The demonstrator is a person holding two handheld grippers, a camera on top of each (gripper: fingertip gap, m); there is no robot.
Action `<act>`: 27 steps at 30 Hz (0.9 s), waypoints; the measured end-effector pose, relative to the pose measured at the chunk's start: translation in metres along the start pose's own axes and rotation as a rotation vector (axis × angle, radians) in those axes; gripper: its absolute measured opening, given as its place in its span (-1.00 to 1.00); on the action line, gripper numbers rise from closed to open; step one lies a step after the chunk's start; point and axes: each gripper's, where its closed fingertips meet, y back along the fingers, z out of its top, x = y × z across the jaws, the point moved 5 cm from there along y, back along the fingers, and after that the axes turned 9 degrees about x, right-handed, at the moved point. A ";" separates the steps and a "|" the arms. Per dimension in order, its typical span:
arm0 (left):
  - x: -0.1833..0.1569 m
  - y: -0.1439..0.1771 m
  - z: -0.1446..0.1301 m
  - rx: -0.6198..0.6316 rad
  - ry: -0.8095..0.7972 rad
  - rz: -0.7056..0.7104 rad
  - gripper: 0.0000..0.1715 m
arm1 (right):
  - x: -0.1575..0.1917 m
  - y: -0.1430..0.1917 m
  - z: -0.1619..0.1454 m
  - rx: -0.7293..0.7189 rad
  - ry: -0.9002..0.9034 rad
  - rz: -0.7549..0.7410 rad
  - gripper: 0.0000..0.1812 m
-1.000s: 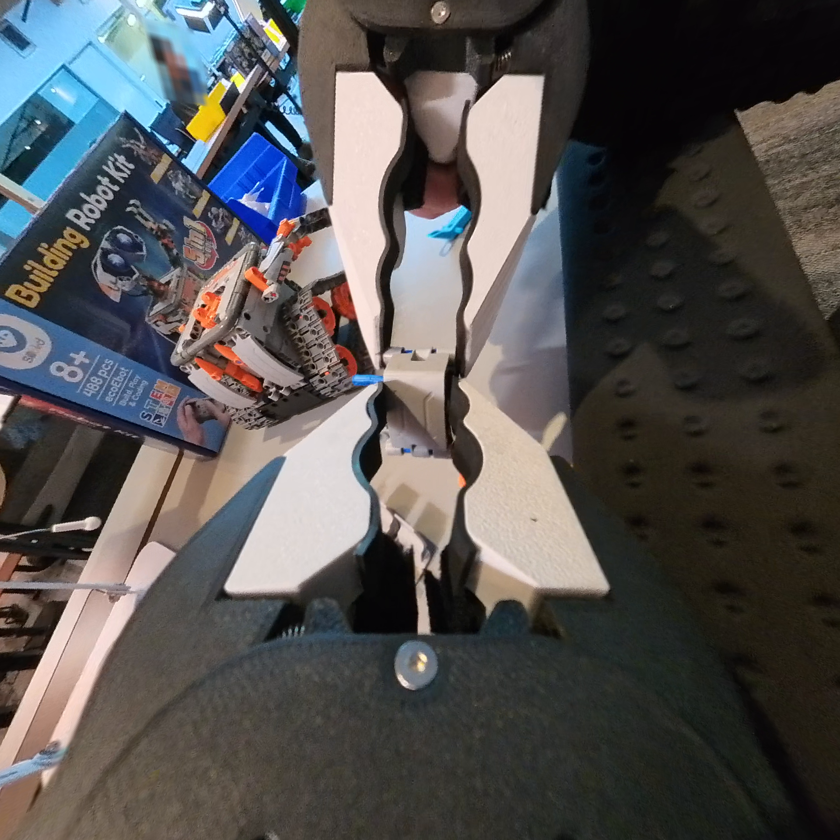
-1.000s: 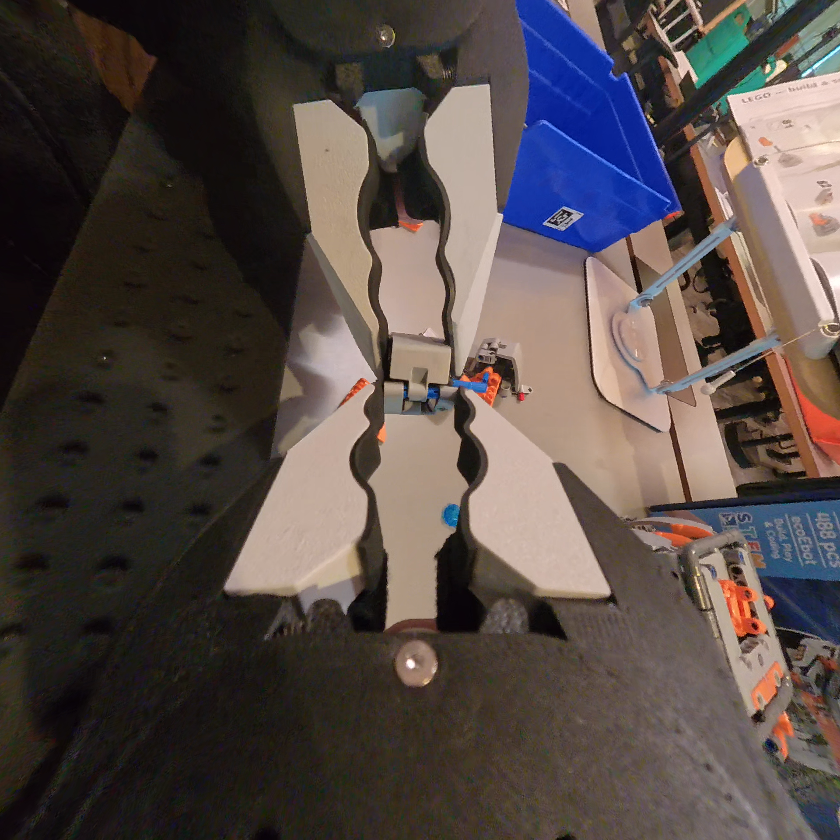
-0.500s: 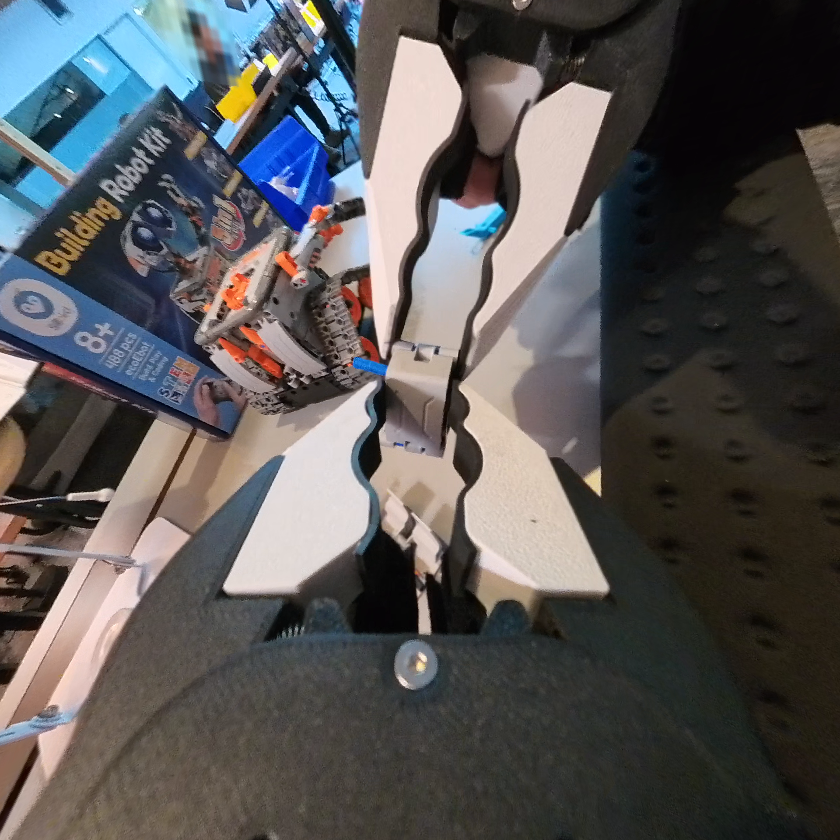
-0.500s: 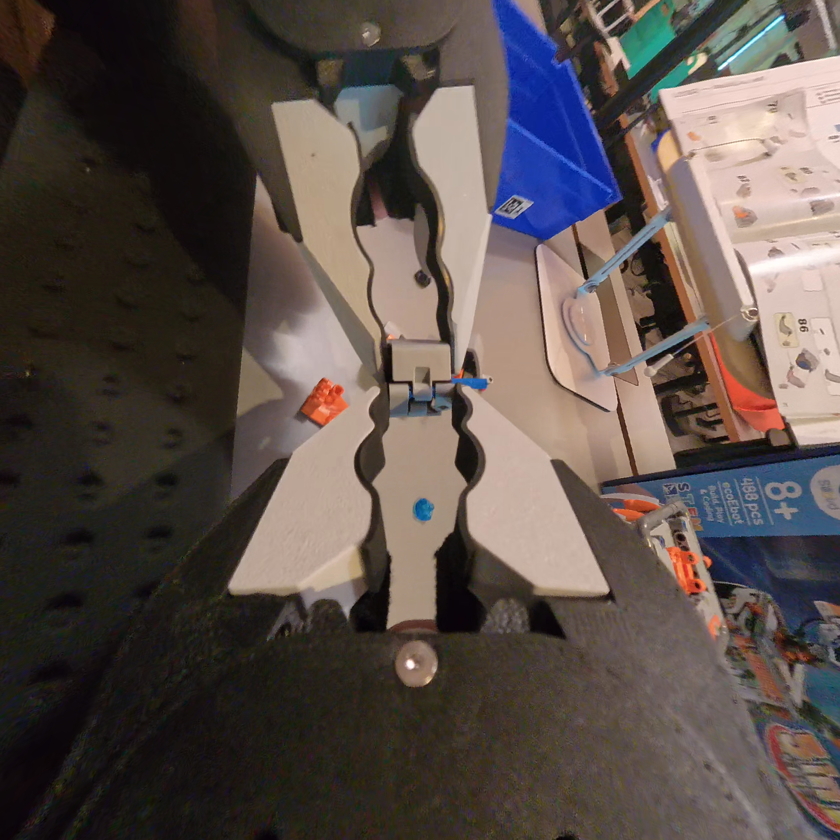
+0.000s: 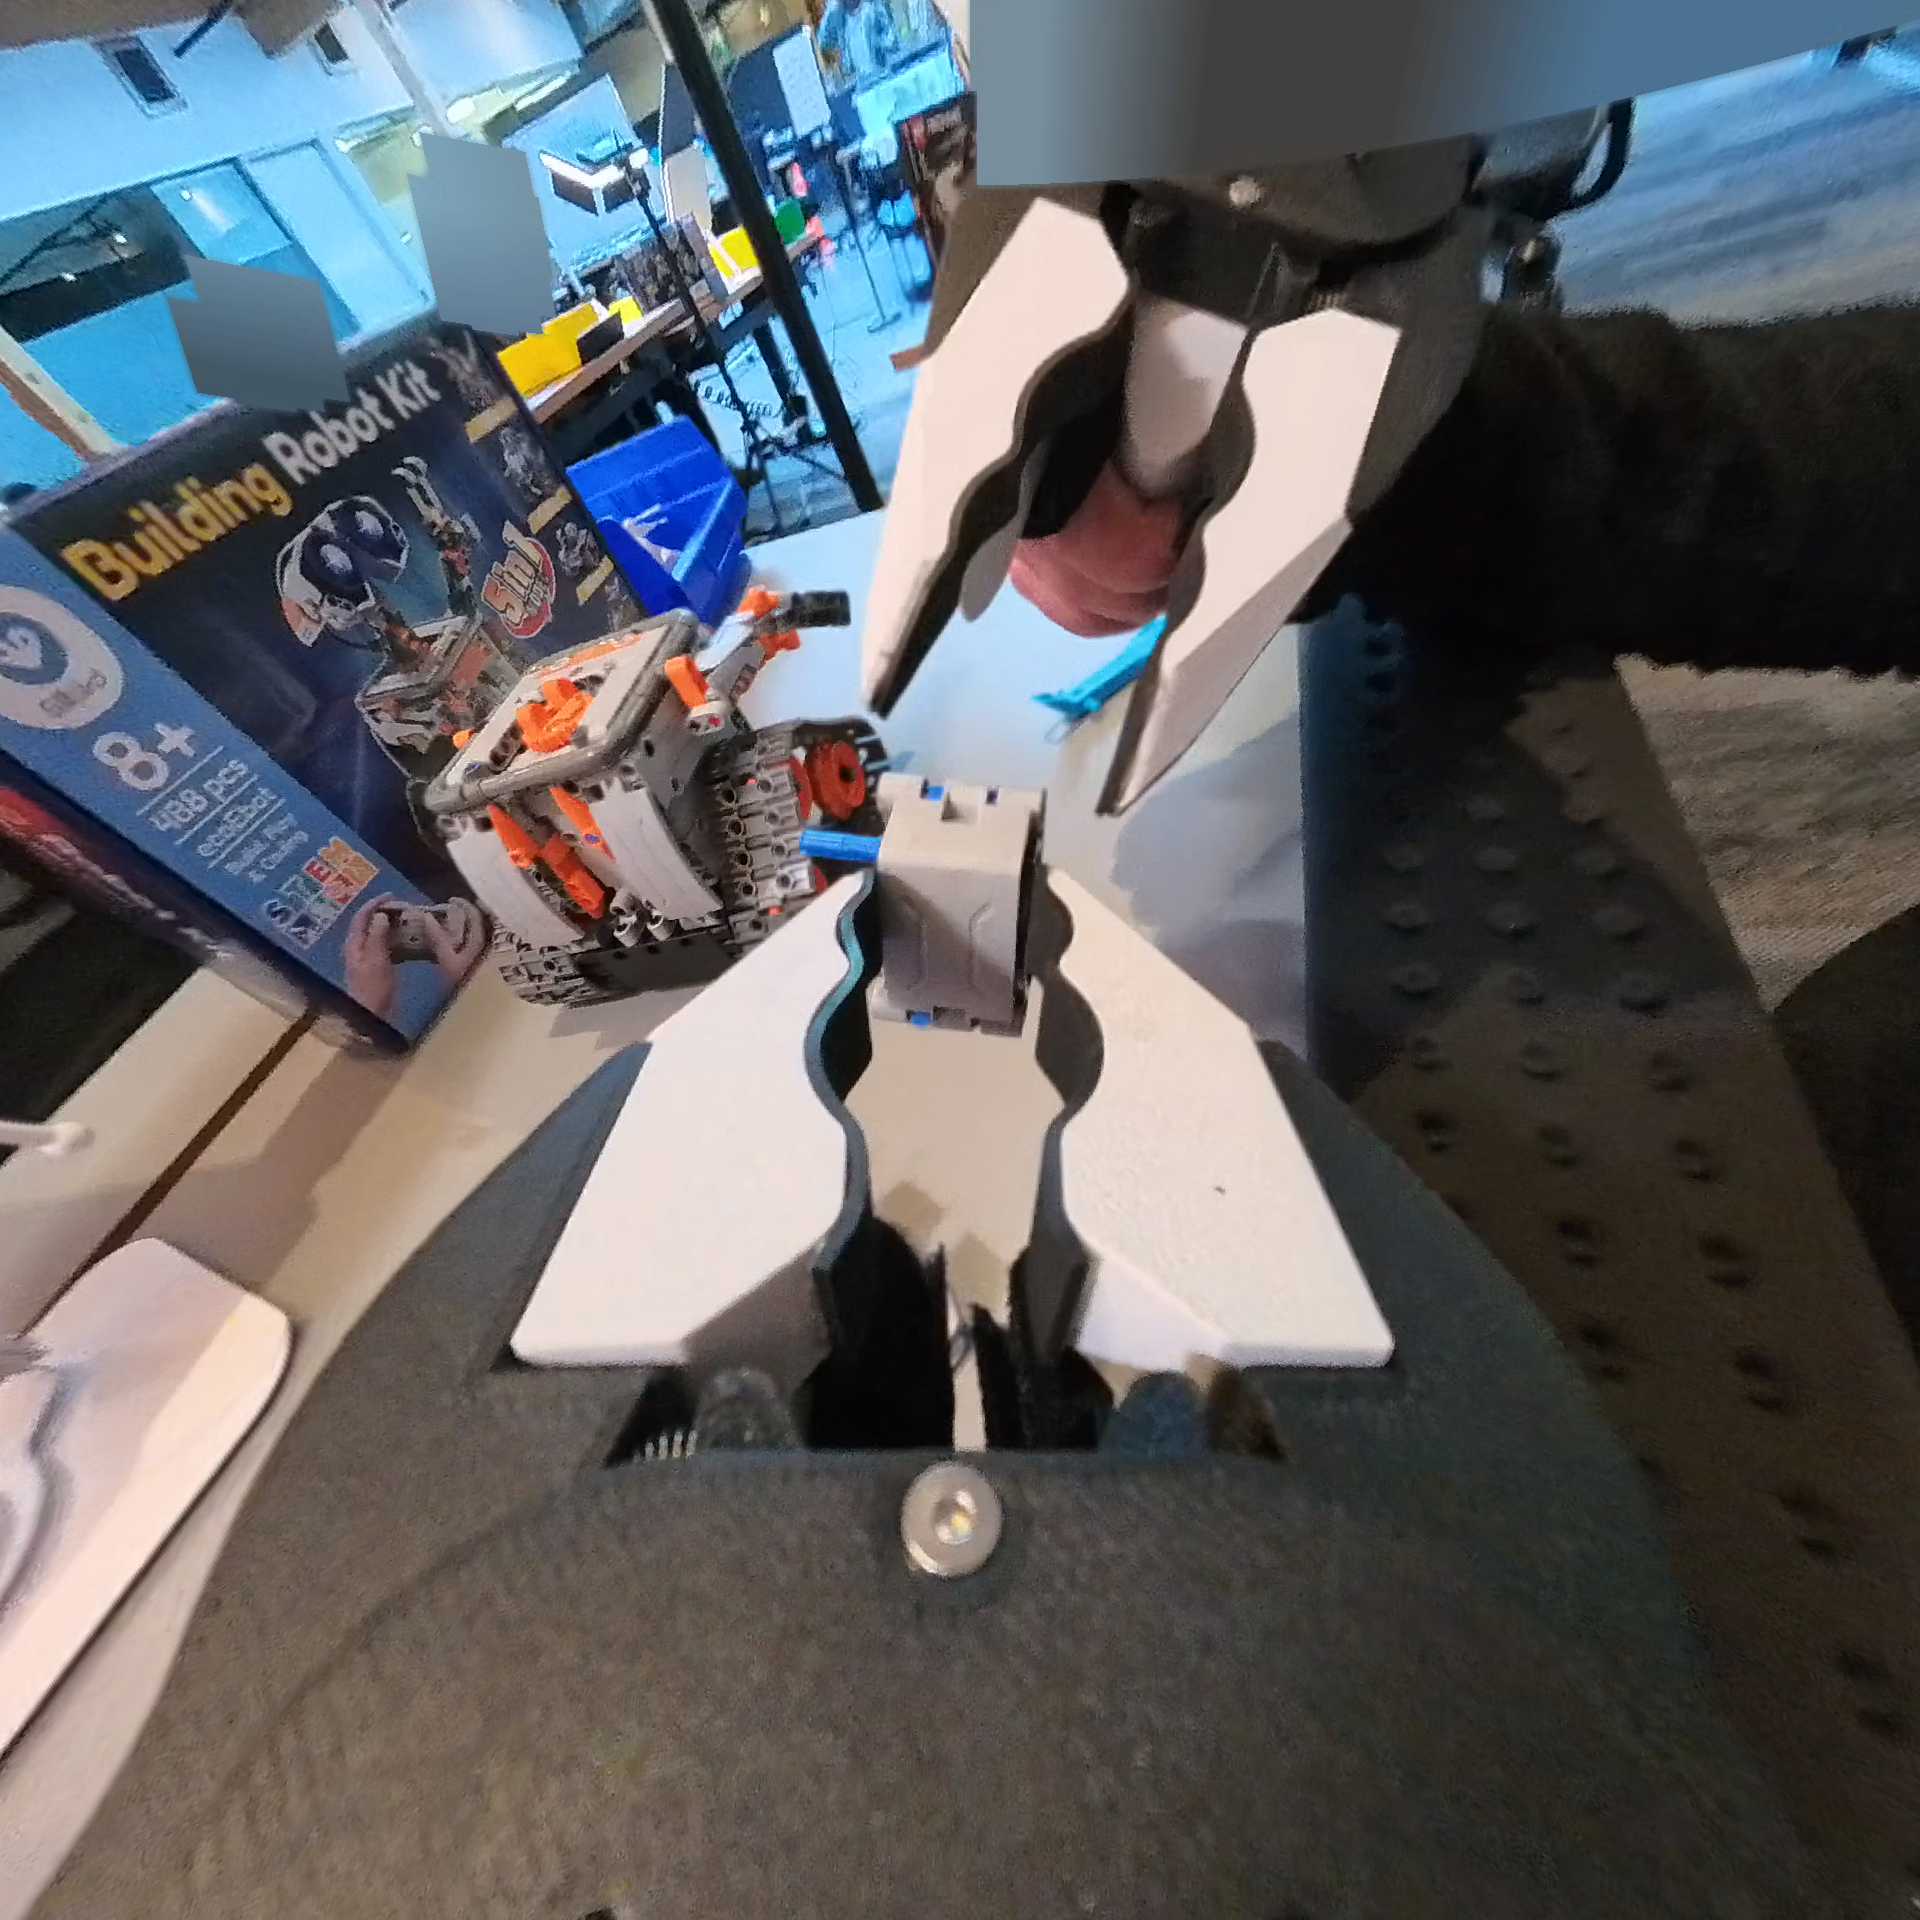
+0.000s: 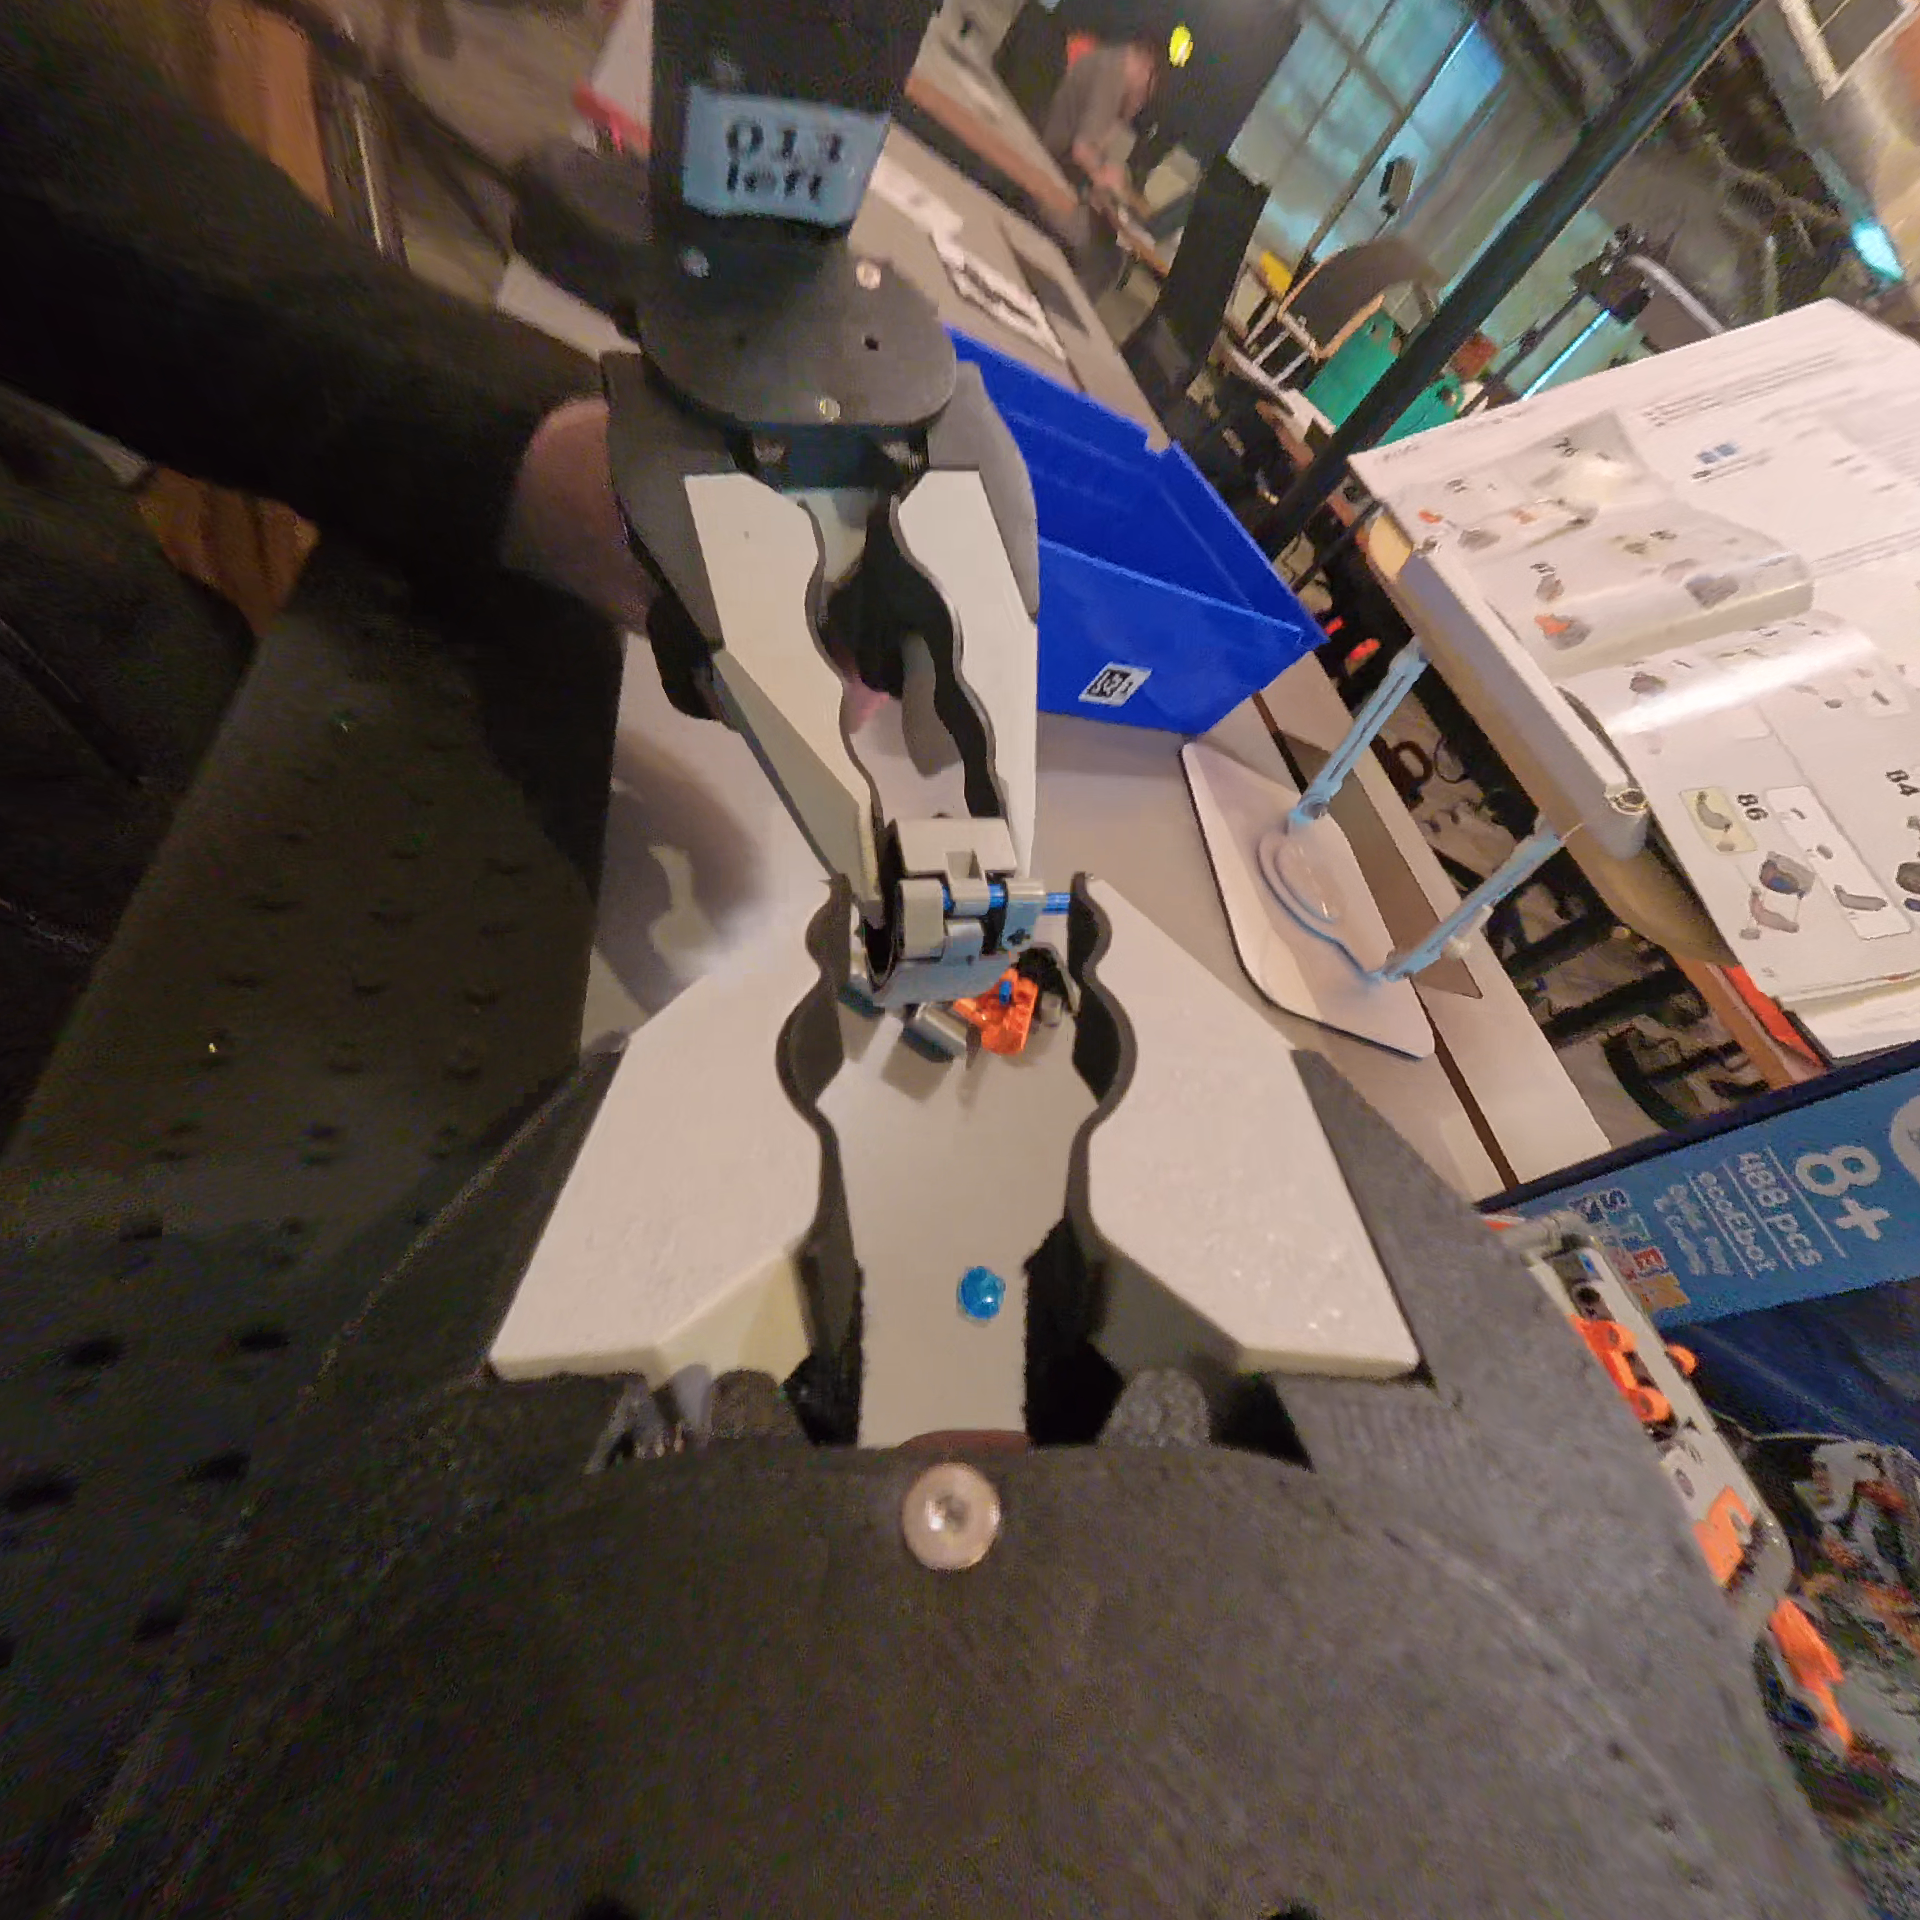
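Left tongs (image 5: 956, 883): shut tight on the grey block (image 5: 951, 914), one finger on each side, holding it up off the counter (image 6: 1122, 831).
Right tongs (image 5: 997, 748): wide open and holding nothing. In the left wrist view the tips hang just above and behind the block, not touching it.
Grey block: stands upright in the left tongs. A thin blue pin (image 5: 836, 844) sticks out of its side, toward the toy robot (image 5: 623, 810).
Under the block: small orange and grey bits (image 6: 1003, 1013) lie loose on the counter, and a blue stud (image 6: 979, 1294) lies nearer the right tongs.
Around: the toy robot sits beside a big blue box (image 5: 260, 623). A blue bin (image 6: 1122, 582) is farther back, and an open booklet (image 6: 1662, 623) rests on a stand.
A second ago: both tongs pinched the block, tip to tip.
Now: only the left tongs hold it. The right tongs have let go, opened wide and pulled back a little.
Half a second ago: the right tongs were still touching the block.
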 end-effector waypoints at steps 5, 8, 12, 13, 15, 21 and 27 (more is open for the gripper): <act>0.003 0.009 0.010 -0.152 0.114 -0.121 -0.70 | -0.006 0.000 -0.002 -0.036 -0.150 0.078 -0.50; 0.004 0.013 0.014 -0.221 0.156 -0.172 -0.70 | -0.001 -0.003 0.003 -0.061 -0.147 0.103 -0.62; 0.004 0.015 0.015 -0.264 0.184 -0.217 -0.70 | 0.001 -0.004 0.007 -0.082 -0.156 0.103 -0.72; 0.003 0.015 0.015 -0.267 0.182 -0.220 -0.70 | 0.001 -0.003 0.008 -0.083 -0.153 0.101 -0.72; 0.003 0.014 0.015 -0.262 0.178 -0.219 -0.70 | 0.002 -0.004 0.007 -0.068 -0.130 0.086 -0.72; 0.005 0.012 0.013 -0.222 0.142 -0.169 -0.66 | 0.004 -0.005 0.004 0.059 0.091 -0.101 -0.74; 0.005 0.006 0.005 -0.087 -0.025 -0.019 -0.65 | 0.007 -0.014 -0.005 0.264 0.385 -0.328 -0.74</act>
